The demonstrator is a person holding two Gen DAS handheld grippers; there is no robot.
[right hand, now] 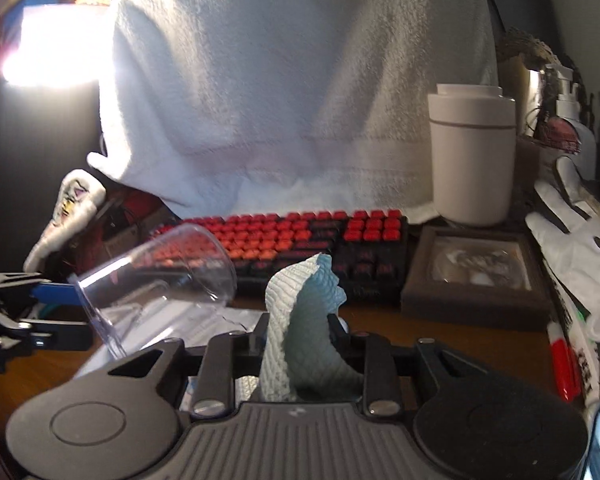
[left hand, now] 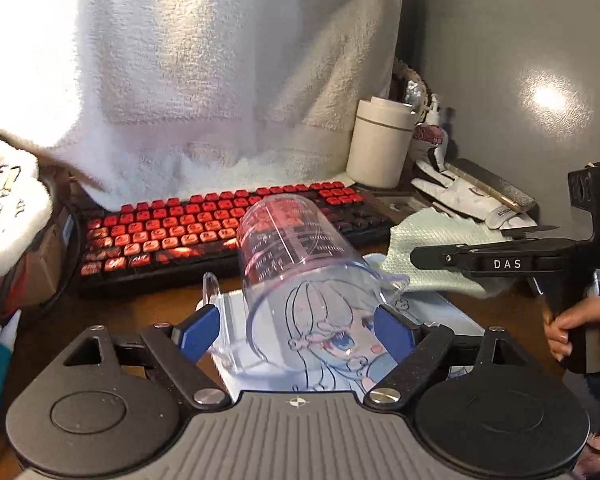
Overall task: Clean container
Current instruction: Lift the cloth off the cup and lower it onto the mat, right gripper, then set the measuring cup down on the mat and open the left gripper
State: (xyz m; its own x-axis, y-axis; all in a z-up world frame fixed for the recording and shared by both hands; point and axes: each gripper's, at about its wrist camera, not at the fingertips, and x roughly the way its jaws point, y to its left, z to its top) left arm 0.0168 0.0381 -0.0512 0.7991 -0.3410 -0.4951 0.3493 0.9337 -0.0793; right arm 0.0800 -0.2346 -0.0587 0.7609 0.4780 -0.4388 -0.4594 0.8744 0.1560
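- Clear plastic measuring cup (left hand: 300, 264), printed with graduation marks, is lying on its side on the wooden surface (left hand: 148, 312), its open mouth facing the left hand-held gripper (left hand: 296, 330) and its base pointing toward the red-keyed keyboard (left hand: 204, 228).
- Its rim is resting over a sheet printed with a cartoon face (left hand: 340, 344); the sideways tilt is probably exposing the inside to a wipe.
- That left hand-held gripper is standing with its blue pads (left hand: 200, 328) spread wide on either side of the cup's mouth, apparently not pressing on the wall, so the cup seems to be resting by its own weight.
- The right hand-held gripper (right hand: 300, 320) is clamped on a pale blue-green textured cloth (right hand: 304, 312), which is standing up between the nearly closed jaws; held bunched like this, it looks ready to be pushed into the cup.
- In the left view, a person's hand (left hand: 580, 332) is gripping the right tool's handle, just right of the cup.
- Counting: one measuring cup, one cloth, two hand-held grippers, one keyboard, one white lidded tumbler (right hand: 472, 156), one framed picture (right hand: 476, 280) lying flat, one red marker (right hand: 562, 364), one pump bottle (right hand: 568, 108).
- A large white towel (right hand: 292, 92) is hanging behind everything, covering whatever stands there.
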